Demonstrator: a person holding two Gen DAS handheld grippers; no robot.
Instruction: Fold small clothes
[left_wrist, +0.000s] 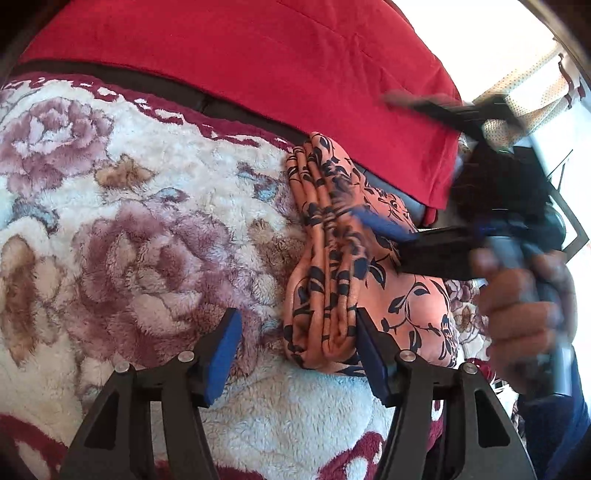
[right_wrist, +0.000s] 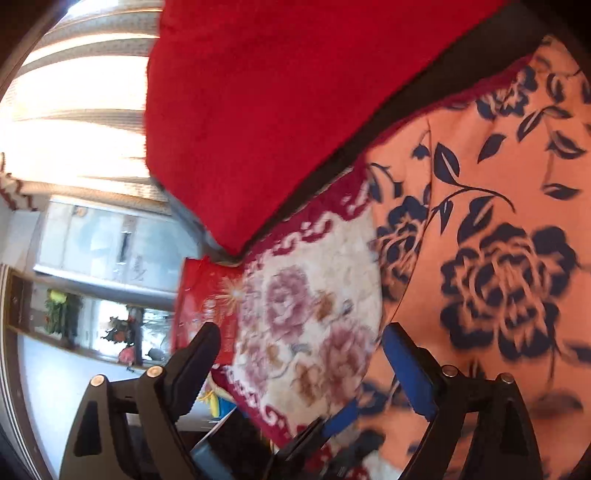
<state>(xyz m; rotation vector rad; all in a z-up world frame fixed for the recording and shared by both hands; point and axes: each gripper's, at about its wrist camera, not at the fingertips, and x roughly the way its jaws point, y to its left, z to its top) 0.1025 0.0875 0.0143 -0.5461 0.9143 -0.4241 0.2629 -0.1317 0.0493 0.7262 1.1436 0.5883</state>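
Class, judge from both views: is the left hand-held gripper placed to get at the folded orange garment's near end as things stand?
Probably yes. The left hand-held gripper is open, the garment lies just ahead with one finger beside its folded edge, and nothing lies between. The right hand-held gripper hovers over the far part only.

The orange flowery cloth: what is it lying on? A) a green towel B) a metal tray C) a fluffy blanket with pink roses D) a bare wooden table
C: the orange flowery cloth lies bunched in folds on the fluffy blanket with pink roses, with a red cover behind it.
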